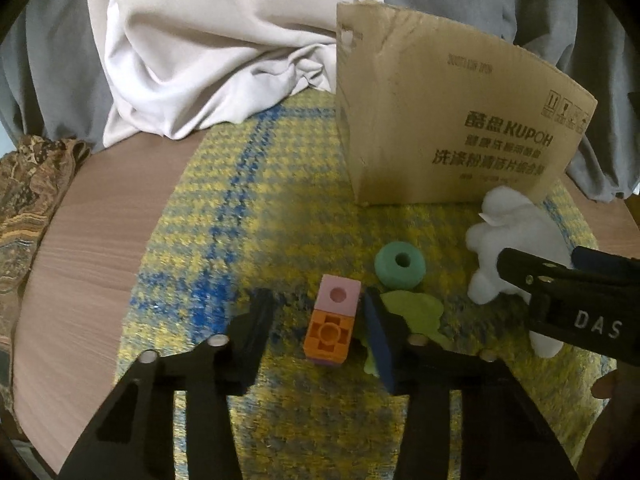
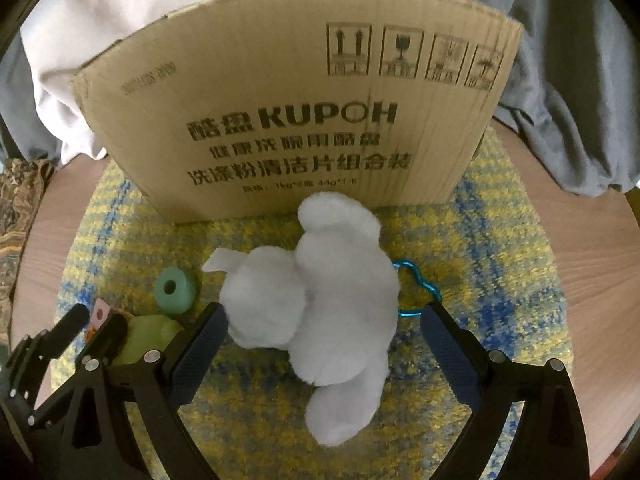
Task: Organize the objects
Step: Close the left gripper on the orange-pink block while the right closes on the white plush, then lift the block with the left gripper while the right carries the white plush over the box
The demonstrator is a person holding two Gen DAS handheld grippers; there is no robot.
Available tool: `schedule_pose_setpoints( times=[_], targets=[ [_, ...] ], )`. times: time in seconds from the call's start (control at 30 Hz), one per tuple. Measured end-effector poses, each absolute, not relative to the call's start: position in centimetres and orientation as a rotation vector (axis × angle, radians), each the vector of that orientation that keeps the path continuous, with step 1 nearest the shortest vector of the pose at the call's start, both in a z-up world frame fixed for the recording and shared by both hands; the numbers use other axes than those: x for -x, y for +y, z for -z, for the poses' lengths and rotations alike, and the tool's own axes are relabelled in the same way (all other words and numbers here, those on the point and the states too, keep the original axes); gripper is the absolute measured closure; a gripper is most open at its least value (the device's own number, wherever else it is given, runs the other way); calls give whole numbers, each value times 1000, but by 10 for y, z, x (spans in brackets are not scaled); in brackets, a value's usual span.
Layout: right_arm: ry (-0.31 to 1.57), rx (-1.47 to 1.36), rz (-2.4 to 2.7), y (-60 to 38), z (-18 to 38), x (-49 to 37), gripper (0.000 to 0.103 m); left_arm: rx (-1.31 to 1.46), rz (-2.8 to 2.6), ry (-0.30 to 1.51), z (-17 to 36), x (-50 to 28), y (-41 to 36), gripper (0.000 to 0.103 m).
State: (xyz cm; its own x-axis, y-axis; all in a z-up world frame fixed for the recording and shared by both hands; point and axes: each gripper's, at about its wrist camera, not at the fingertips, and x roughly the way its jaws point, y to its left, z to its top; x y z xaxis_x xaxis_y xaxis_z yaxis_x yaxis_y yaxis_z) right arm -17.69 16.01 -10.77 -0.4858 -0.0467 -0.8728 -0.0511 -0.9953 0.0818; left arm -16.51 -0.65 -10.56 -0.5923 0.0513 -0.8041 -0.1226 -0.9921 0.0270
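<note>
A pink and orange block lies on the yellow-blue mat between the open fingers of my left gripper. A teal ring and a lime green piece lie just right of it. A white plush toy with a blue clip lies between the open fingers of my right gripper, in front of the cardboard box. The ring, the green piece and the block show at the left of the right wrist view. The right gripper also shows in the left wrist view.
The mat lies on a wooden table. White cloth and grey cloth are piled behind the box. A patterned fabric hangs at the table's left edge.
</note>
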Motion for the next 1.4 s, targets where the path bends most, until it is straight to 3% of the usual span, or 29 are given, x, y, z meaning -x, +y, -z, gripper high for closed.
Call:
schedule_pose_setpoints(
  times=[0.2,0.27,0.5,1.4],
  targets=[
    [168,1632,-2707,160,113,179,7,1365,-2691,137,104,165,0,82],
    [187,1649,-2721,160,116,178,17,1361,-2691,151,104,165,2,83],
    [221,1637,-2741,162,113,172,24,1353,-2703,140,99,161,0,83],
    [221,1356,-2879,183,36,139,25,1167,-2756,189,37,149,25,83]
  ],
)
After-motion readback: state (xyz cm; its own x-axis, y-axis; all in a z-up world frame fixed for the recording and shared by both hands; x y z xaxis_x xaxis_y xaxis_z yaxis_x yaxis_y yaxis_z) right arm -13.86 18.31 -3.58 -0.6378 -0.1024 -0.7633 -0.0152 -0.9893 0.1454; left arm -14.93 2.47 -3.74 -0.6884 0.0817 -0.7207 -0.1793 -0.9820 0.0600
